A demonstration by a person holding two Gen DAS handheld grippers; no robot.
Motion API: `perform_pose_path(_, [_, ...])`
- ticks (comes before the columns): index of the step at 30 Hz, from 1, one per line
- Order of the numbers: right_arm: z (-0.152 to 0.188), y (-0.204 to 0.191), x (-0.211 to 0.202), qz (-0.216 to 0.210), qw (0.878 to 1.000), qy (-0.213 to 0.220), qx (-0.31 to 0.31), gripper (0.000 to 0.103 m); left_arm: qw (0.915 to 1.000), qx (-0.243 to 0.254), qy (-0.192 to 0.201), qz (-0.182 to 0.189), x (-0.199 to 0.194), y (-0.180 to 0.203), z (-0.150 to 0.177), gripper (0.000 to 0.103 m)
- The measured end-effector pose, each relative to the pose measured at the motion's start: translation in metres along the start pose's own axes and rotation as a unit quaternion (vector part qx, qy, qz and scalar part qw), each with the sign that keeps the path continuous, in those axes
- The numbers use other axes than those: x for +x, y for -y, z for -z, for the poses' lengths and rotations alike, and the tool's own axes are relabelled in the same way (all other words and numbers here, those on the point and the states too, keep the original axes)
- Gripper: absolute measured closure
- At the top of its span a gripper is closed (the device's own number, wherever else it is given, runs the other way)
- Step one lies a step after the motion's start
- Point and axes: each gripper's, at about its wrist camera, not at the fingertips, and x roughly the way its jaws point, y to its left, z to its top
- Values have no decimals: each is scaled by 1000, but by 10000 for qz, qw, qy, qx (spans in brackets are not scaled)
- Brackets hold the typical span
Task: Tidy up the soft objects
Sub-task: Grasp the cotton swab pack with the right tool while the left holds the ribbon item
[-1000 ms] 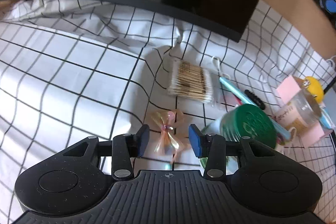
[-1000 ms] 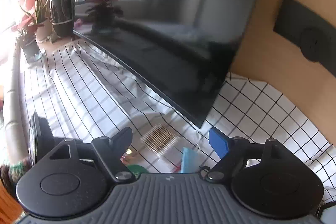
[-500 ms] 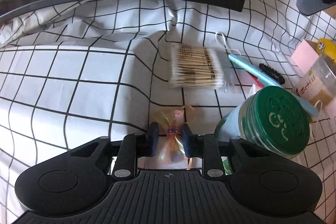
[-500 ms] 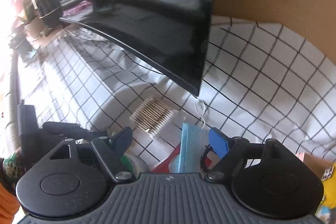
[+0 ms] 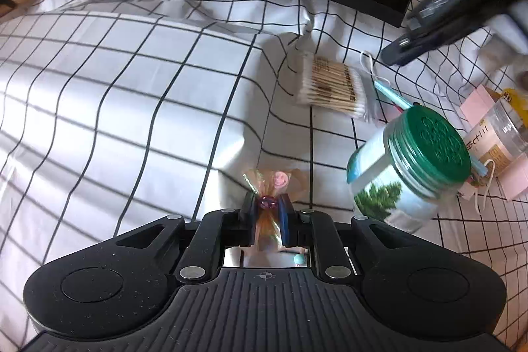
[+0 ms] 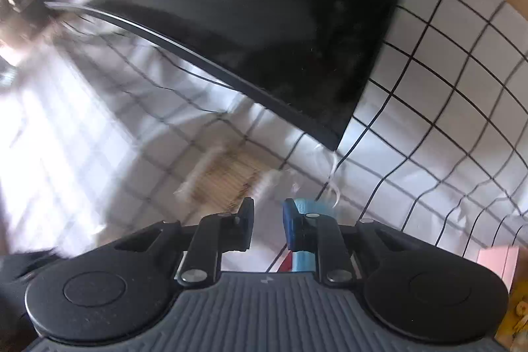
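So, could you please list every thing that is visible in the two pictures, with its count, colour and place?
Wrapped candy: one, pink-orange shiny wrapper, pinched between the left gripper's fingers.
Cotton swab pack: one, white tips and tan sticks, on the cloth below the screen's corner.
Jar: one, green lid and tree label, right of the candy.
Face mask: one, light blue with white loops, beside the swabs.
Clear container: one, printed label, far right.
Pink box: one, far right edge.
Checked cloth: one, white with black lines, covers the surface.
Screen: one, black, at the back.
Left gripper: black, blue pads, closed on the candy.
Right gripper: black, blue pads, narrow gap, holds nothing.
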Motion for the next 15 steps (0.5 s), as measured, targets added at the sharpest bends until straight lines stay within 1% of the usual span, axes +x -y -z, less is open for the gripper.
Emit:
perform_pose_path(2, [-4, -2, 17, 92, 9998, -190, 12, 84, 9999, -154, 58, 46, -1, -3, 3, 85])
perform_pose_path(3, [-5, -2, 24, -16, 9994, -342, 5, 84, 9996, -262, 69, 77, -1, -5, 3, 84])
perform_pose_path(4, [-5, -3, 30, -223, 9986, -478, -2, 84, 9993, -356, 56, 109, -1, -7, 1, 84])
perform_pose_path(5, [-4, -6, 29, -554, 9971, -524, -66, 84, 9990, -433, 34, 129, 0, -9, 0, 84])
perform_pose_path(7, [-2, -11, 21, -1277, 9898, -557, -307, 84, 9986, -498, -8, 156, 0, -9, -3, 84])
perform_pose_path(8, [-1, -15, 11, -1430, 9876, -423, -492, 81, 9987, -486, -14, 158, 0, -9, -3, 84])
perform_pose_path(9, [0, -21, 0, -1414, 9864, -223, -807, 76, 9987, -483, -15, 156, 1, -8, -4, 84])
perform_pose_path(10, [2, -29, -10, -1282, 9843, -13, -1214, 53, 9987, -488, -8, 148, 1, -7, -4, 84])
perform_pose_path(11, [4, -37, -16, -1102, 9817, 183, -1540, 26, 9987, -489, 11, 139, 1, -6, -4, 84])
perform_pose_path(12, [6, -42, -19, -954, 9789, 356, -1770, 18, 9987, -487, 31, 125, 1, -5, -4, 84])
perform_pose_path(13, [7, -48, -19, -838, 9751, 478, -1995, 15, 9988, -469, 58, 107, 1, -4, -3, 84])
perform_pose_path(14, [6, -52, -14, -785, 9721, 446, -2165, 15, 9990, -441, 76, 93, 1, -3, -3, 84])
perform_pose_path(15, [4, -54, -6, -771, 9696, 321, -2298, 15, 9991, -403, 88, 80, 1, -2, -3, 84])
